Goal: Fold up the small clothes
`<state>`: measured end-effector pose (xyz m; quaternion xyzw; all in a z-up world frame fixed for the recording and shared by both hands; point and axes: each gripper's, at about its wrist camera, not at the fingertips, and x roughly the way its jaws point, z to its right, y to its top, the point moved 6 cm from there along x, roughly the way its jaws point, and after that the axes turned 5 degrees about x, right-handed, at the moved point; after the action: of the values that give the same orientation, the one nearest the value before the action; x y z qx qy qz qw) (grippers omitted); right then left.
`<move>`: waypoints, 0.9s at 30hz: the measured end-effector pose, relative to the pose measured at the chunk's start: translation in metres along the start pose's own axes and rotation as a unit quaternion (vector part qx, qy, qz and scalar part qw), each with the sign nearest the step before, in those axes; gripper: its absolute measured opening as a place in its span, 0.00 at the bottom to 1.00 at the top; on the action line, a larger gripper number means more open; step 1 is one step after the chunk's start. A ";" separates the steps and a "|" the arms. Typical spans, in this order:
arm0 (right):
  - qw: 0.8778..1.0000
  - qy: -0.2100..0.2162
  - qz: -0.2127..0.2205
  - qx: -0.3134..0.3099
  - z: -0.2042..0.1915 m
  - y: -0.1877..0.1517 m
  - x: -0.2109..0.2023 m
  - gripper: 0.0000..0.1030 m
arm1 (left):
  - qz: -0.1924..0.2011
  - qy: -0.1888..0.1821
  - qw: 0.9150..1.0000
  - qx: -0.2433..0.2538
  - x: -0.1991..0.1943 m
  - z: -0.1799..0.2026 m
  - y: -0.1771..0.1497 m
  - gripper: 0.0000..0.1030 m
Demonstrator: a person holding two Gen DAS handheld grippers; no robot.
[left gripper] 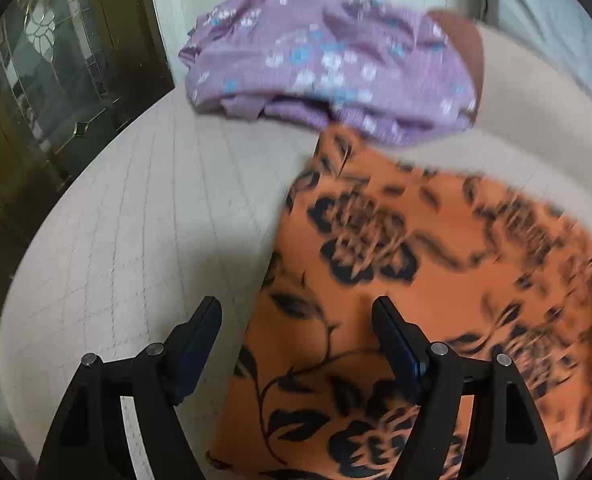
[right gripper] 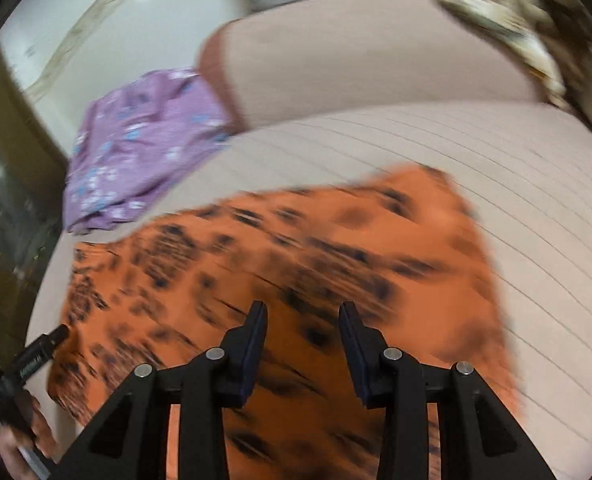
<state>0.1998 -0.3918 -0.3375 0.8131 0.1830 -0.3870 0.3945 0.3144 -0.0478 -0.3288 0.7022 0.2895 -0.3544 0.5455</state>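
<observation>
**Orange cloth spread out, both tongs empty above it**

We see the orange cloth with black flowers [left gripper: 396, 280] lying flat on the beige quilted bed [left gripper: 135, 240], its near edge cut off by the frame. Our left tongs [left gripper: 296, 320] stand spread over its left edge, pinching nothing. Our right tongs [right gripper: 302, 320] hang partly spread above the cloth, also empty. Blur smears the print. The purple floral garment [left gripper: 328, 64] lies crumpled beyond, touching the cloth's far corner.
</observation>
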 end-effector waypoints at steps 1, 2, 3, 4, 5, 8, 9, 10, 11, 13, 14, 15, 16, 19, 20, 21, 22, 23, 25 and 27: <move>1.000 -0.003 -0.002 0.008 0.013 -0.007 -0.004 0.40 | -0.011 0.010 1.000 0.010 0.005 0.001 -0.005 0.76; 1.000 -0.010 -0.010 0.019 0.029 -0.016 -0.006 0.39 | -0.013 0.014 1.000 0.016 0.009 0.003 -0.009 0.76; 0.999 -0.018 -0.028 0.029 0.045 -0.028 -0.004 0.38 | -0.006 0.015 1.000 0.015 0.007 0.003 -0.010 0.76; 0.999 -0.014 -0.032 0.031 0.048 -0.033 -0.004 0.37 | -0.005 0.018 1.000 0.019 0.003 0.002 -0.011 0.76; 0.999 -0.005 -0.021 0.029 0.051 -0.038 -0.012 0.37 | -0.004 0.019 1.000 0.022 -0.001 0.001 -0.012 0.76; 1.000 0.008 0.004 0.023 0.048 -0.039 -0.037 0.37 | 0.008 0.016 1.000 0.019 -0.020 -0.002 -0.023 0.76; 0.999 0.017 0.011 0.025 0.048 -0.039 -0.045 0.37 | 0.011 0.009 1.000 0.018 -0.024 -0.001 -0.028 0.76; 0.999 0.024 0.014 0.027 0.049 -0.041 -0.049 0.38 | 0.016 -0.005 1.000 0.016 -0.033 0.003 -0.032 0.76; 0.999 0.029 0.013 0.027 0.050 -0.043 -0.052 0.38 | 0.023 -0.014 0.999 0.016 -0.040 0.009 -0.034 0.76; 0.999 0.027 0.000 0.028 0.052 -0.051 -0.047 0.38 | 0.040 -0.019 0.999 0.027 -0.050 0.019 -0.037 0.76; 0.999 0.017 -0.022 0.028 0.056 -0.059 -0.038 0.38 | 0.047 -0.019 0.998 0.040 -0.056 0.027 -0.042 0.76; 0.999 0.008 -0.042 0.028 0.053 -0.066 -0.025 0.38 | 0.046 -0.020 0.998 0.046 -0.058 0.032 -0.044 0.76; 0.999 0.002 -0.047 0.026 0.053 -0.070 -0.020 0.39 | 0.040 -0.026 0.998 0.051 -0.058 0.038 -0.048 0.76; 0.999 0.005 -0.038 0.015 0.046 -0.068 -0.030 0.39 | 0.033 -0.047 0.997 0.045 -0.061 0.050 -0.056 0.76; 0.999 0.018 -0.033 0.019 0.045 -0.067 -0.036 0.39 | 0.044 -0.048 0.997 0.048 -0.066 0.055 -0.054 0.76; 0.999 0.021 -0.028 0.023 0.045 -0.067 -0.038 0.39 | 0.055 -0.048 0.996 0.055 -0.072 0.059 -0.053 0.76; 0.999 0.022 -0.024 0.024 0.044 -0.066 -0.040 0.39 | 0.069 -0.046 0.995 0.063 -0.078 0.064 -0.051 0.76; 0.999 0.028 -0.014 0.026 0.044 -0.064 -0.046 0.39 | 0.083 -0.044 0.993 0.070 -0.084 0.069 -0.048 0.76; 0.999 0.038 0.004 0.023 0.040 -0.061 -0.055 0.39 | 0.102 -0.044 0.991 0.077 -0.093 0.073 -0.045 0.76; 0.998 0.047 0.028 0.015 0.034 -0.055 -0.066 0.39 | 0.117 -0.050 0.989 0.081 -0.101 0.077 -0.040 0.76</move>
<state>0.1079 -0.3836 -0.3273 0.8413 0.1724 -0.3394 0.3837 0.2101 -0.1156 -0.2807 0.7545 0.1481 -0.3455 0.5379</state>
